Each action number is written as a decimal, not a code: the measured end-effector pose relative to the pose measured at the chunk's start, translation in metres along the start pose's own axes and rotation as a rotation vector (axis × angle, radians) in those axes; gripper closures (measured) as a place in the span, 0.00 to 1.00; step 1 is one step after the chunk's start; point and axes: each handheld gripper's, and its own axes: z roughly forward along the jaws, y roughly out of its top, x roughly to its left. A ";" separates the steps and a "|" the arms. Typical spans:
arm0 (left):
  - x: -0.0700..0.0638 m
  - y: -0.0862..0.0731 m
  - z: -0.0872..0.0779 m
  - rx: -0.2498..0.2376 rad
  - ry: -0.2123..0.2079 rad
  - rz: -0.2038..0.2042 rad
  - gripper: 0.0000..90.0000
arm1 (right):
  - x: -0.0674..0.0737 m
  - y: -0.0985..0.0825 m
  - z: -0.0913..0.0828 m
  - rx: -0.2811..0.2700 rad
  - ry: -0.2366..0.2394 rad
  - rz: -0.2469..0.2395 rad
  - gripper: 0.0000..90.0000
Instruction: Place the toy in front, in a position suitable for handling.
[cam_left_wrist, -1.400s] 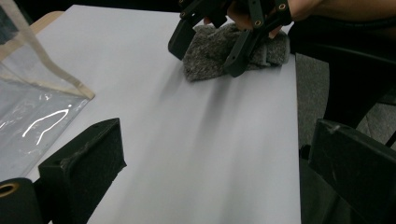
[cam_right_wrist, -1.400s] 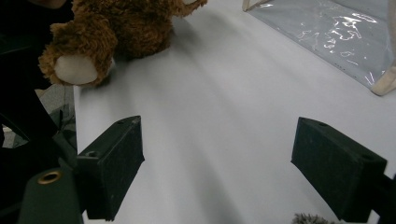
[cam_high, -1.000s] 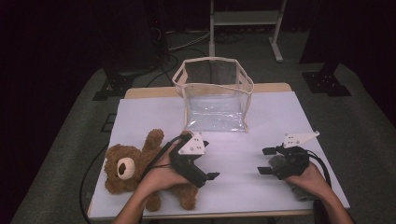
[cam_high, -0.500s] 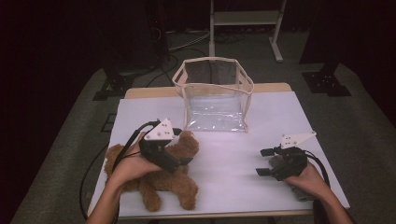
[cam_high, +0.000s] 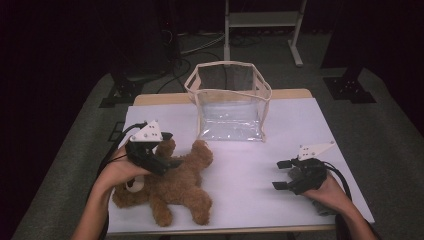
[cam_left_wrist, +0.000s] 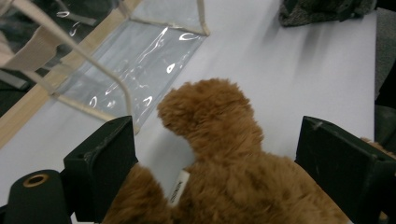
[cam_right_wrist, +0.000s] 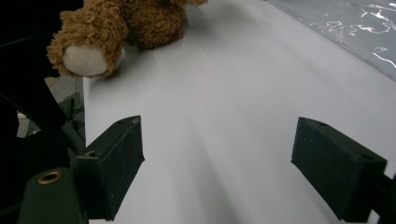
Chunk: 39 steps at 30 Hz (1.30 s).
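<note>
1. Your left gripper has its jaws spread wide, and they have just been closing a little. The brown teddy bear lies on the white tabletop between them, pads not pressing its fur.
2. Beyond those jaws stands the clear plastic bag.
3. Your right gripper rests with jaws spread, bare tabletop between them.

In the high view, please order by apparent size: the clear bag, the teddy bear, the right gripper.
1. Teddy bear and clear bag: look alike, so unranked.
2. Right gripper: clearly smallest.
</note>
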 end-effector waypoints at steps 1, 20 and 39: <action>0.002 -0.002 0.000 0.003 0.005 -0.006 0.13 | 0.000 0.000 0.000 0.001 0.001 -0.002 0.17; 0.039 -0.031 0.015 0.113 0.010 -0.067 0.26 | 0.003 0.001 0.006 0.023 0.023 -0.018 0.17; 0.046 -0.037 0.026 0.178 -0.006 -0.070 0.78 | 0.042 0.048 0.054 -0.017 0.204 -0.135 0.18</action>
